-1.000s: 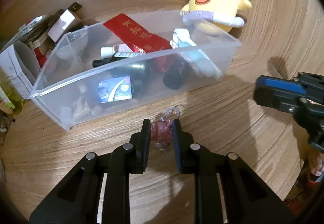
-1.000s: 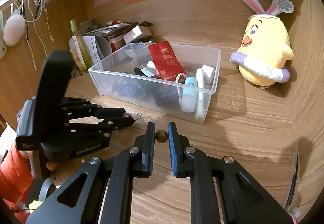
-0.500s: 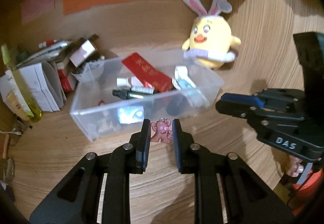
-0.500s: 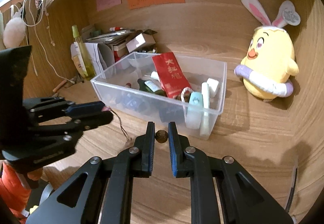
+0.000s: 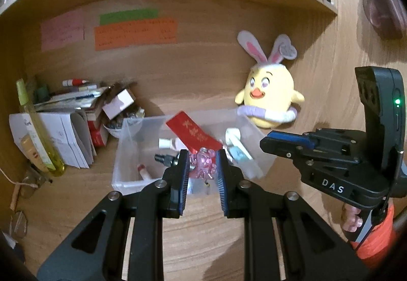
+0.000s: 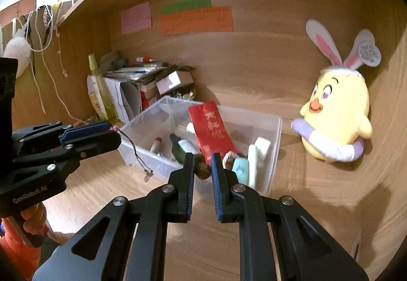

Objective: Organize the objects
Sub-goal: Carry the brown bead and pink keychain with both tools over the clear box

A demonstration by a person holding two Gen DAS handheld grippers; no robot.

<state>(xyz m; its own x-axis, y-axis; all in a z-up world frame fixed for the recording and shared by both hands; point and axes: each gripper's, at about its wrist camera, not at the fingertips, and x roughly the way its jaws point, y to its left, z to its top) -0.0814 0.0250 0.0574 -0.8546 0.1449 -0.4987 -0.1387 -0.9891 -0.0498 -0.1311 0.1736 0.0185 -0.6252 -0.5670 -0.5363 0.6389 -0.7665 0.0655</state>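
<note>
My left gripper is shut on a small pink bear charm and holds it in the air in front of the clear plastic bin. Its cord dangles from the left gripper in the right wrist view. My right gripper is shut on a small brown nut-like ball, held up in front of the bin. The bin holds a red packet, a dark bottle and several small tubes.
A yellow plush chick with bunny ears sits at the back right against the wall. Papers, boxes and a yellow bottle are piled at the left. Sticky notes hang on the back wall. A shelf runs overhead.
Both grippers have risen from the desk with their objects. The pink charm came off the wood and now hangs level with the bin's rim. The view tilted up toward the back wall.
</note>
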